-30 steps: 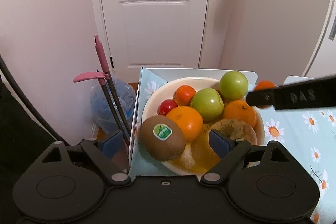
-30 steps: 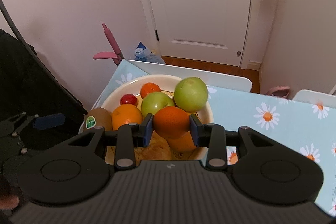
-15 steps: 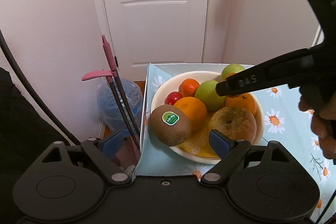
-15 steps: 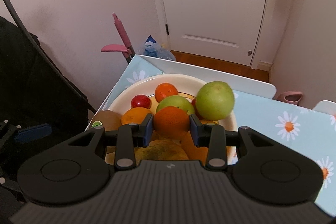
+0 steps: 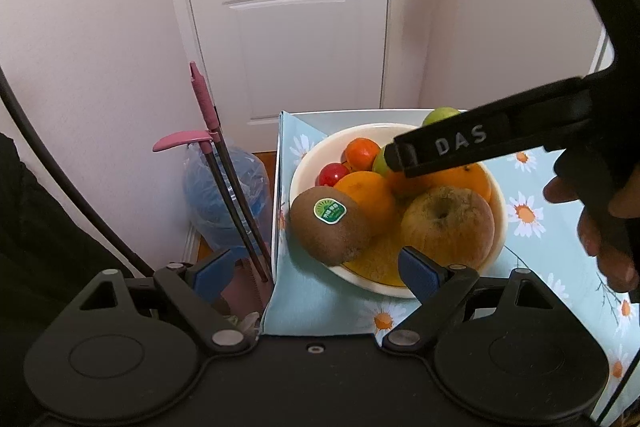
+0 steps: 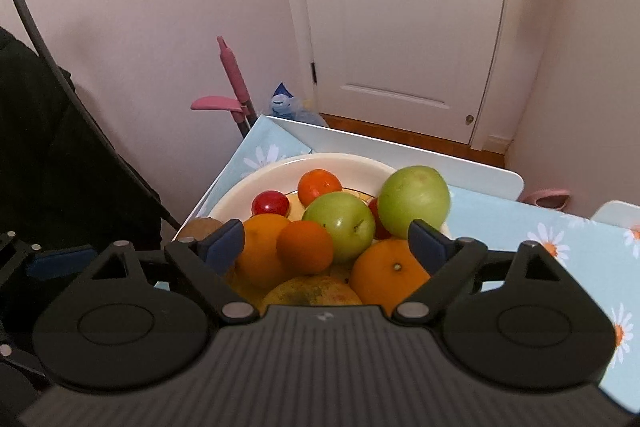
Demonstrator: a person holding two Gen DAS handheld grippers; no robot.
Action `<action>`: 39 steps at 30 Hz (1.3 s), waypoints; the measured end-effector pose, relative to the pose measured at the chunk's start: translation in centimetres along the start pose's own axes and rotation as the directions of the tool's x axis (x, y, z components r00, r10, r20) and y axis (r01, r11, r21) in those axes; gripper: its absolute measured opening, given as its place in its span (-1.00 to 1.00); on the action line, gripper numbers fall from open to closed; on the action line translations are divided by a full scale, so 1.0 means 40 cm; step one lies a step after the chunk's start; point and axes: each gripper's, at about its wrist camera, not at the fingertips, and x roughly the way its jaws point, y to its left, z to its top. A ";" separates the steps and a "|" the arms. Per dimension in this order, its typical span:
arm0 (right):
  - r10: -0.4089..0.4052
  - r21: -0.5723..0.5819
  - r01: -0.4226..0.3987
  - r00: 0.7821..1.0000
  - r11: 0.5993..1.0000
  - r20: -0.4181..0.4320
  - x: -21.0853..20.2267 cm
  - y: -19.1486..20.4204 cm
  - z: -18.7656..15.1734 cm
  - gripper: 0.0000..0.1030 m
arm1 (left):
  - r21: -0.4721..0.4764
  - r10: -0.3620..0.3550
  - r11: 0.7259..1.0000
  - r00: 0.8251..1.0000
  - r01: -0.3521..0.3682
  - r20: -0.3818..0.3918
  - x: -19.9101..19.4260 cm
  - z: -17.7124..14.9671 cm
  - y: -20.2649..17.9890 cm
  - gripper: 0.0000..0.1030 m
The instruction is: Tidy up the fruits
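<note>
My right gripper, which clamped the small orange a second ago, is opening its jaws; the pads stand clear and the fruit now rests in the bowl atop the pile, so this placement is done. Being near-round, it shows no long axis or heading. My left gripper hangs released, empty.

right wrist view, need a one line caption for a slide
Right hand-held gripper opening over a cream bowl piled with fruit, a small tangerine lying free between its blue pads on the daisy-print tablecloth.
</note>
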 end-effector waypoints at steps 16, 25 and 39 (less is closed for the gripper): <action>-0.027 0.034 0.024 0.994 0.999 0.104 -0.223 -0.087 -0.022 1.00 | 0.028 0.010 1.000 0.997 -0.012 0.083 -0.114 0.036 -0.085 0.79; -0.091 0.066 0.082 0.985 0.994 0.150 -0.469 -0.216 -0.096 1.00 | -0.005 0.037 0.999 0.989 -0.037 0.146 -0.252 0.058 -0.197 0.79; -0.273 0.164 0.249 0.951 0.955 0.146 -0.698 -0.376 -0.295 1.00 | -0.019 0.036 0.999 0.971 -0.032 0.238 -0.394 0.011 -0.366 1.00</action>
